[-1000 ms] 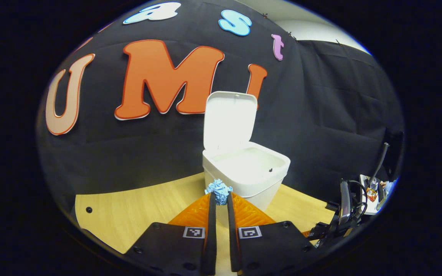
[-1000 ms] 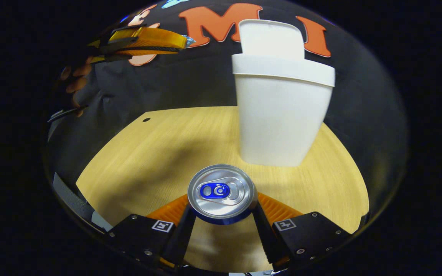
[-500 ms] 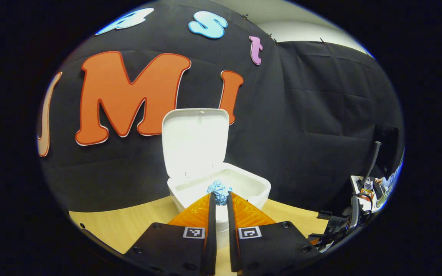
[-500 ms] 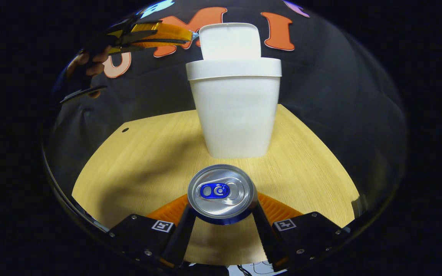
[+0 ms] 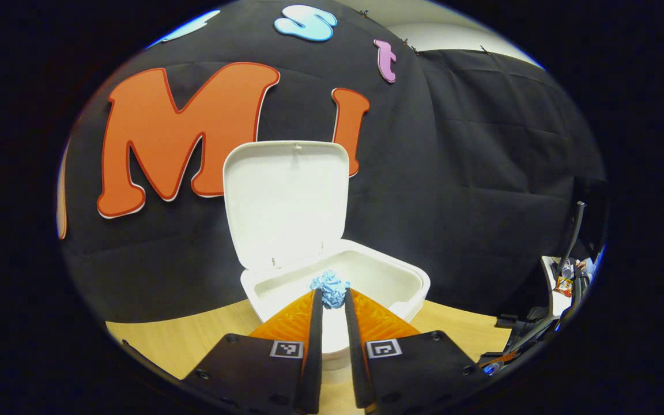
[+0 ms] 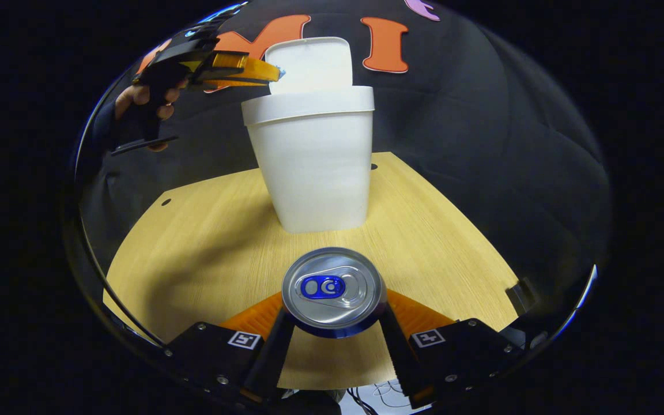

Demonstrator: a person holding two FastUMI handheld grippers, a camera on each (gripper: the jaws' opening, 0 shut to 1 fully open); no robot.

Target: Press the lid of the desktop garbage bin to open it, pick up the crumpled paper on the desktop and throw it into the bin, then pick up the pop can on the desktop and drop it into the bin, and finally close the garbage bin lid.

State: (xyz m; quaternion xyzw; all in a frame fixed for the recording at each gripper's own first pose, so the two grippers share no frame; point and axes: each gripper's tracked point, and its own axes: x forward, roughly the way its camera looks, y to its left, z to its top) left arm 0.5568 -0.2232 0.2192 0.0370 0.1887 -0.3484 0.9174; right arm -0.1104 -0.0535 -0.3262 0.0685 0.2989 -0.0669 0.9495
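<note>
The white bin (image 5: 395, 282) (image 6: 314, 167) stands on the wooden table with its lid (image 5: 286, 202) (image 6: 309, 63) raised upright. My left gripper (image 5: 330, 295) is shut on the blue crumpled paper (image 5: 329, 287), held over the bin's open mouth. The right gripper view shows that same left gripper (image 6: 274, 74) high at the bin's rim, with a hand (image 6: 147, 104) holding it. My right gripper (image 6: 332, 314) is shut on the pop can (image 6: 332, 291), whose silver top faces the camera, in front of the bin and above the table.
The light wooden table (image 6: 441, 230) has small holes near its back edge. Black cloth walls surround the booth. Cables and equipment (image 5: 562, 288) sit at the far right in the left gripper view.
My left gripper carried the paper forward from in front of the bin to over its opening. The right gripper with the can shifted, so the bin now sits left of centre.
</note>
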